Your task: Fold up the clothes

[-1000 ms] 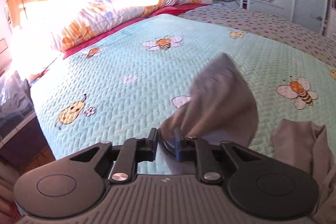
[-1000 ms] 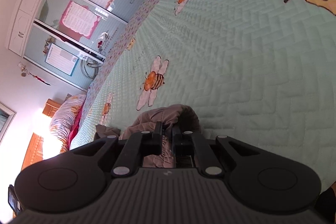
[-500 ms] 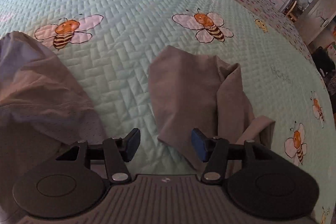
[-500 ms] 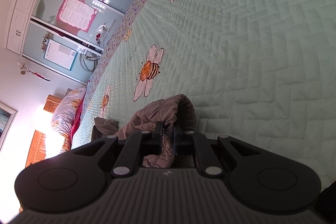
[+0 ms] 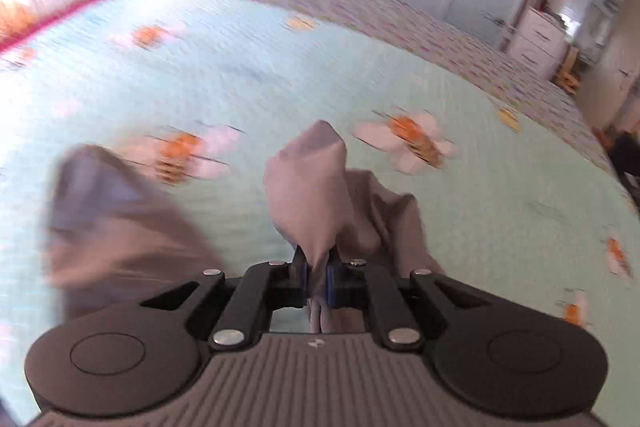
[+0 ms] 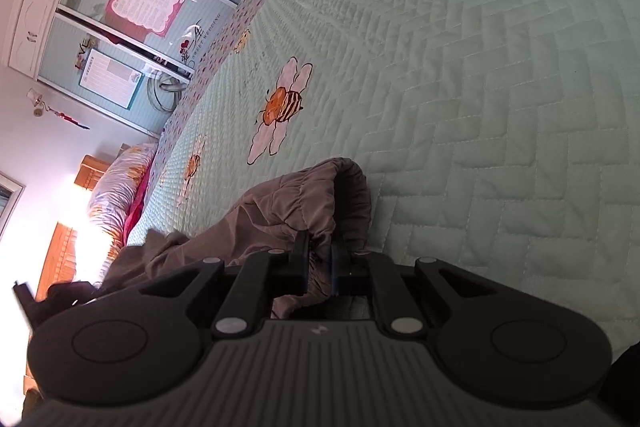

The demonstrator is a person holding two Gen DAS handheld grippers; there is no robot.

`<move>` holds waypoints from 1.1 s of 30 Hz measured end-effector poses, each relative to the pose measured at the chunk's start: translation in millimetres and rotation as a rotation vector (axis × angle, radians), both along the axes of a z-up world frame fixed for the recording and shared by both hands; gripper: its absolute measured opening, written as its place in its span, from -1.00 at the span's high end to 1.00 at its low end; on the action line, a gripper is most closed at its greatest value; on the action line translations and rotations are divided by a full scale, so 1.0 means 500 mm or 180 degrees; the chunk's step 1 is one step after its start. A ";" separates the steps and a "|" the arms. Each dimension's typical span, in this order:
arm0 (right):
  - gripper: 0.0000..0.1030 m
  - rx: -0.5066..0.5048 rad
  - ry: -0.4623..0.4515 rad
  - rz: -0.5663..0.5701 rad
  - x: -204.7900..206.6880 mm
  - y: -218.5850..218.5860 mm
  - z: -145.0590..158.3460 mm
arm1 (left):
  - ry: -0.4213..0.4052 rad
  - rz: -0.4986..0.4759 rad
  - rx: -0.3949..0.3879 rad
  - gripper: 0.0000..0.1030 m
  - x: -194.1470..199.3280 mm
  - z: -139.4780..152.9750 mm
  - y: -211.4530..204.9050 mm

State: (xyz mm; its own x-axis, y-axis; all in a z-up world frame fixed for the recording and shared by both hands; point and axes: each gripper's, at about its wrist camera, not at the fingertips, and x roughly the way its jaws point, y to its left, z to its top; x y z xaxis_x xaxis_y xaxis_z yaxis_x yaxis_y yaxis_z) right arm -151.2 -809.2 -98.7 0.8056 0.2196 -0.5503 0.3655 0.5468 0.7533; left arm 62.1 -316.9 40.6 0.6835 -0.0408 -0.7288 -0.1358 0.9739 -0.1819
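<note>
Grey-brown cloth fills the jaws of both tools. We note the left hand-held gripper (image 5: 316,277) closed tight on a peaked fold of the garment (image 5: 316,187), the blue pads nearly meeting with only the fabric between them; the fold stands up in front of the fingers and the rest trails down onto the bed (image 5: 500,195). A second flap of the same grey cloth (image 5: 120,227) lies to the left on the quilt; the left view is motion-blurred, so we cannot tell its edges. The right hand-held gripper (image 6: 319,269) is likewise clamped, here on the gathered elastic waistband (image 6: 320,191), which bulges just ahead of the fingers and rests on the pale green quilt with bee prints. Pillows (image 6: 116,187) and a wardrobe (image 6: 132,7) show beyond the bed.
</note>
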 end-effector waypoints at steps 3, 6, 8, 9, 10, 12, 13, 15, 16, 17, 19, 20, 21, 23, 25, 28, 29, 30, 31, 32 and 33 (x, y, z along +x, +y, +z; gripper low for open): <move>0.77 -0.0022 0.0003 0.0042 0.002 0.006 -0.005 | 0.0107 0.0234 0.0101 0.80 -0.028 -0.009 0.070; 0.77 -0.0013 0.0025 0.0059 0.004 0.010 -0.009 | 0.0214 0.0467 0.0202 0.76 -0.056 -0.019 0.140; 0.76 -0.0010 0.0039 0.0068 0.002 0.010 -0.008 | 0.0285 0.0623 0.0269 0.75 -0.075 -0.025 0.187; 0.76 -0.0006 0.0046 0.0075 0.001 0.010 -0.007 | 0.0252 0.0656 0.0329 0.73 -0.080 -0.017 0.189; 0.75 0.0002 0.0051 0.0083 0.001 0.008 -0.008 | 0.0187 0.0653 0.0362 0.64 -0.084 -0.005 0.182; 0.75 0.0000 0.0059 0.0097 0.001 0.008 -0.007 | 0.0024 0.0659 0.0416 0.44 -0.093 0.026 0.166; 0.75 0.0000 0.0061 0.0100 0.001 0.008 -0.007 | -0.0075 0.0680 0.0448 0.31 -0.098 0.043 0.157; 0.75 0.0020 0.0060 0.0090 0.002 0.007 -0.008 | -0.0295 0.0657 0.0519 0.23 -0.105 0.077 0.135; 0.74 0.0031 0.0059 0.0085 0.002 0.006 -0.008 | -0.0397 0.0549 0.0549 0.15 -0.108 0.090 0.117; 0.71 0.0045 0.0057 0.0080 0.003 0.005 -0.010 | -0.0409 0.0343 0.0577 0.10 -0.104 0.095 0.092; 0.57 0.0100 0.0039 0.0078 0.008 0.002 -0.011 | -0.0308 -0.0090 0.0583 -0.01 -0.094 0.093 0.041; 0.48 0.0120 0.0021 0.0082 0.011 0.001 -0.011 | -0.0173 -0.0289 0.0461 -0.01 -0.089 0.080 0.020; 0.44 0.0118 -0.0007 0.0094 0.016 0.001 -0.010 | -0.0020 -0.0475 0.0230 -0.01 -0.085 0.063 0.003; 0.40 0.0085 -0.0039 0.0118 0.024 0.001 -0.006 | 0.0380 -0.0752 -0.0335 -0.01 -0.076 0.011 -0.026; 0.48 0.0071 -0.0103 0.0089 0.023 -0.001 0.000 | 0.0762 -0.0849 -0.0711 -0.01 -0.064 -0.049 -0.057; 0.83 0.0097 -0.0290 -0.0004 0.012 -0.012 0.018 | 0.0927 -0.0828 -0.0794 -0.01 -0.049 -0.100 -0.095; 0.88 0.0160 -0.0386 -0.0061 0.002 -0.021 0.026 | 0.0935 -0.0812 -0.0839 -0.01 -0.042 -0.107 -0.100; 0.88 0.0241 -0.0473 -0.0124 -0.008 -0.031 0.033 | 0.0930 -0.0818 -0.0940 -0.01 -0.036 -0.111 -0.102; 0.90 0.0297 -0.0544 -0.0180 -0.018 -0.040 0.039 | 0.0932 -0.0850 -0.1057 -0.01 -0.030 -0.112 -0.105; 0.91 0.0308 -0.0583 -0.0220 -0.025 -0.049 0.043 | 0.0955 -0.0867 -0.1141 -0.01 -0.023 -0.113 -0.110; 0.93 0.0319 -0.0622 -0.0259 -0.031 -0.058 0.047 | 0.0985 -0.0840 -0.1189 -0.01 -0.018 -0.116 -0.115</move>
